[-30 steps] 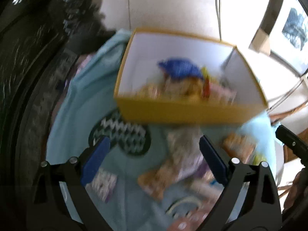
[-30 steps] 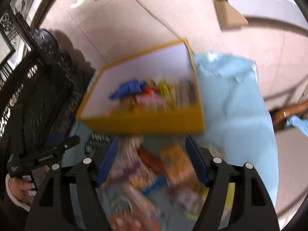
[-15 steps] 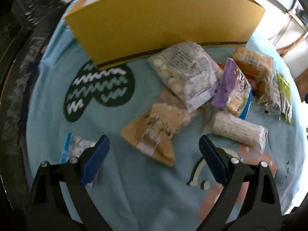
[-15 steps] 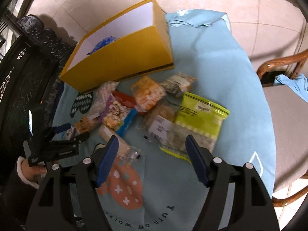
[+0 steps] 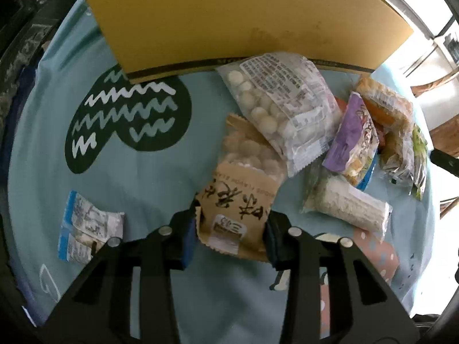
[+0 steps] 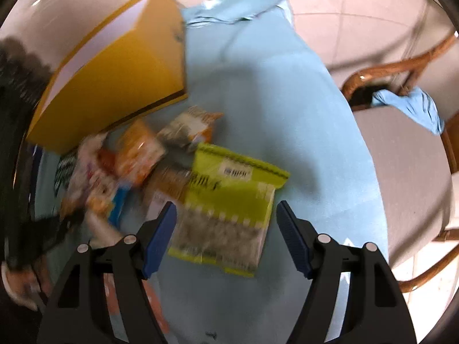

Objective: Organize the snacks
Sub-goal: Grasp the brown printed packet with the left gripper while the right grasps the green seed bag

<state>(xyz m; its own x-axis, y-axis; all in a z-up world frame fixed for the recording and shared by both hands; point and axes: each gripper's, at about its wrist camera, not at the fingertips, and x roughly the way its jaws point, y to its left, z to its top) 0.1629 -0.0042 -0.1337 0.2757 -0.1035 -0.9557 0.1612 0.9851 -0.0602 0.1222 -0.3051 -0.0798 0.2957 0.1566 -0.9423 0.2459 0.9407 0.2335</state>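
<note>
— Looking down from both wrists: what's the biggest thing on your worktop?

— The light blue cloth (image 5: 120,177) covering it, printed with a dark green zigzag patch (image 5: 126,120). On it stands the yellow cardboard box (image 5: 229,20), at the far side in my left view and upper left in the right view, where its white inside wall shows. A wicker chair (image 6: 401,143) with a blue rag on it stands off to the right.

— And the snacks?

— They lie loose on the cloth in front of the box. From my right wrist, which is blurred, I see a yellow-green packet (image 6: 229,200), the largest. From the left: a clear bag of white balls (image 5: 281,111) touching the box's base, a purple packet (image 5: 355,134), an orange packet (image 5: 384,106), a white rice-cracker roll (image 5: 347,203), and a small blue-and-white sachet (image 5: 86,229) well apart on the left.

— Your claws?

— My left claw (image 5: 232,229) is closing on a brown paper snack bag (image 5: 238,197) with black brush lettering; the bag's near end sits between the pads, which are at its edges. My right claw (image 6: 226,235) stands open above the yellow-green packet, gripping nothing. The hand (image 6: 17,281) holding the left claw shows at that view's lower left.
</note>
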